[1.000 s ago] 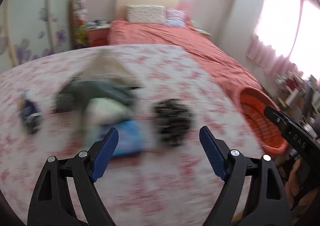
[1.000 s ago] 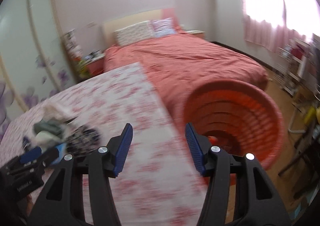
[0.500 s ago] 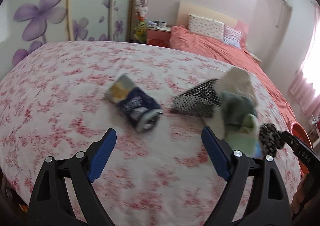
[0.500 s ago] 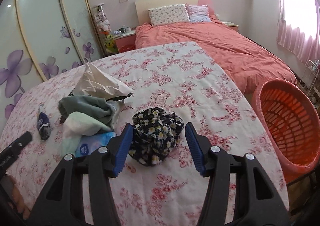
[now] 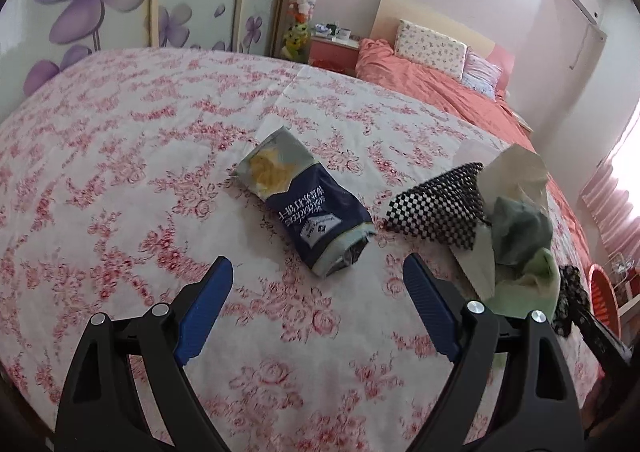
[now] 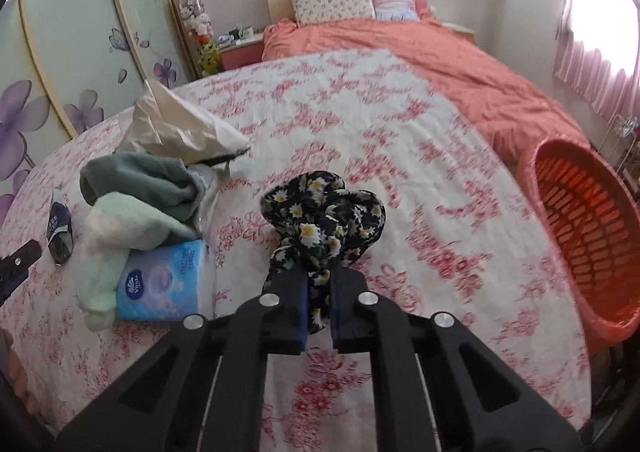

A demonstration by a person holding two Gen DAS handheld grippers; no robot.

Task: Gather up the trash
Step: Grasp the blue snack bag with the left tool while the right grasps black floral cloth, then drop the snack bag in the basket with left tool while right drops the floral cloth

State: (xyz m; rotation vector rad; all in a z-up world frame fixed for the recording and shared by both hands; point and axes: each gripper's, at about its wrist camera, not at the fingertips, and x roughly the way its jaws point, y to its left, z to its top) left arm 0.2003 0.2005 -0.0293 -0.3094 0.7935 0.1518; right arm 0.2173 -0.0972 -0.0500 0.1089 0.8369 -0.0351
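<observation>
I'm pinching the floral cloth (image 6: 324, 212) in my right fingers (image 6: 319, 308), just closed; left fingers (image 5: 316, 306) are standing wide, cracker bag (image 5: 304, 204) at twelve o'clock.

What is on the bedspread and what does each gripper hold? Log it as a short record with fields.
surface: floral bedspread
left gripper: open, empty, facing the cracker bag
right gripper: just closed on the daisy-print cloth
pile: grey towel, pale green towel, tissue pack, checkered cloth
bin: orange basket, beside the bedspread's edge
</observation>
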